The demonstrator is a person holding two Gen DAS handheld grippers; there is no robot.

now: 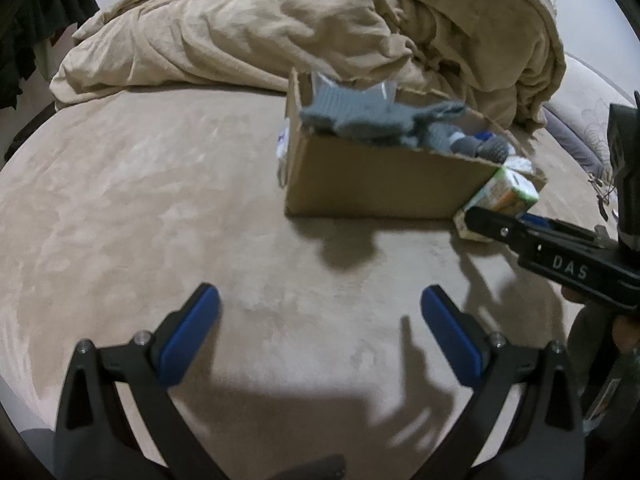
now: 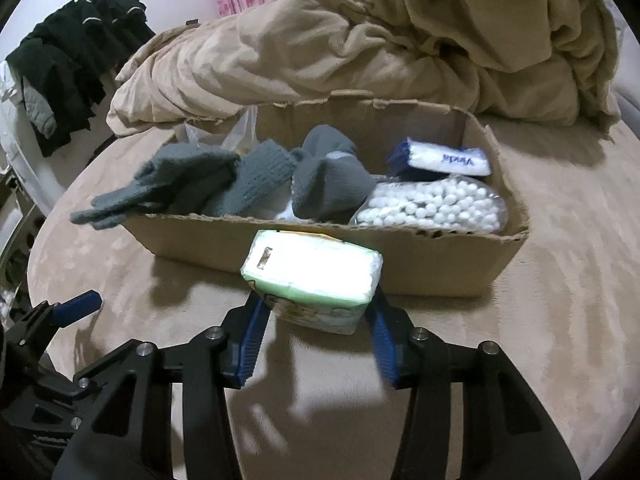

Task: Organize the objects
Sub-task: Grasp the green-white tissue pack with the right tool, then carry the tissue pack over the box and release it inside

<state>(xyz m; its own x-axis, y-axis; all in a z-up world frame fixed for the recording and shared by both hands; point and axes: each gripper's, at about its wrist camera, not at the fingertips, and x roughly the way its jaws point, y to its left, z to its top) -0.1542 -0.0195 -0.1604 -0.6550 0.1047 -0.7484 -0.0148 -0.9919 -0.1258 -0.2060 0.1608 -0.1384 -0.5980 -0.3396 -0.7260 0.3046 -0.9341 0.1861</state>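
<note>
A pale green tissue pack sits between the blue pads of my right gripper, which is shut on it just in front of the cardboard box. The left wrist view shows the same pack at the box's near right corner, with the right gripper reaching in from the right. Inside the box lie grey knitted gloves and socks, a bag of cotton swabs and a blue-and-white tissue packet. My left gripper stands open over the bare beige bed surface, holding nothing.
A crumpled beige duvet is heaped behind the box. Dark clothes hang at the far left beyond the round bed's edge. A clear plastic bag pokes up at the box's back left corner.
</note>
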